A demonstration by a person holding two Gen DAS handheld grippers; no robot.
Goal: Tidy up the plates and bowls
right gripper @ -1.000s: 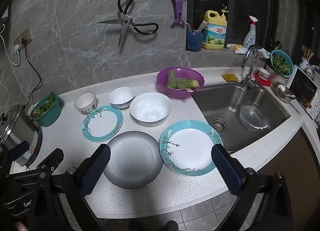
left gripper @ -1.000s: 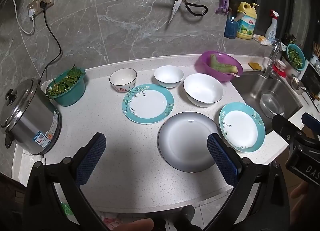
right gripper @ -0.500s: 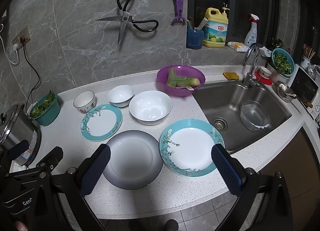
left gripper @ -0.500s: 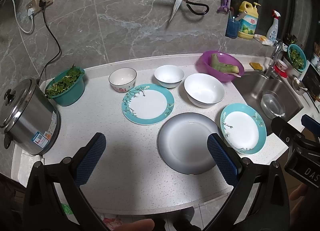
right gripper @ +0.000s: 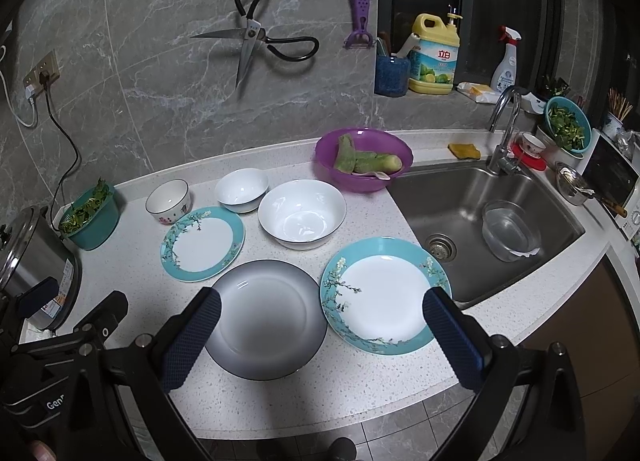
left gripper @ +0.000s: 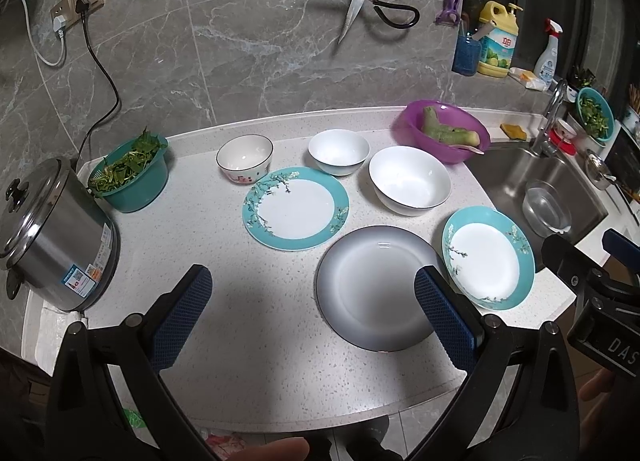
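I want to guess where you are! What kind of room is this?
It looks like a home kitchen. There is a steel sink with a tap, plates and bowls laid out on the counter, and a bottle of dish soap on the ledge behind.

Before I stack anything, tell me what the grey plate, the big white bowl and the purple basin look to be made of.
Grey plate: likely glazed ceramic; glossy, with light glints and a thin dark rim. Big white bowl: probably porcelain or similar glazed ceramic; smooth, shiny white, also dark-rimmed. Purple basin: looks like plastic; slightly translucent, uniformly coloured wall.
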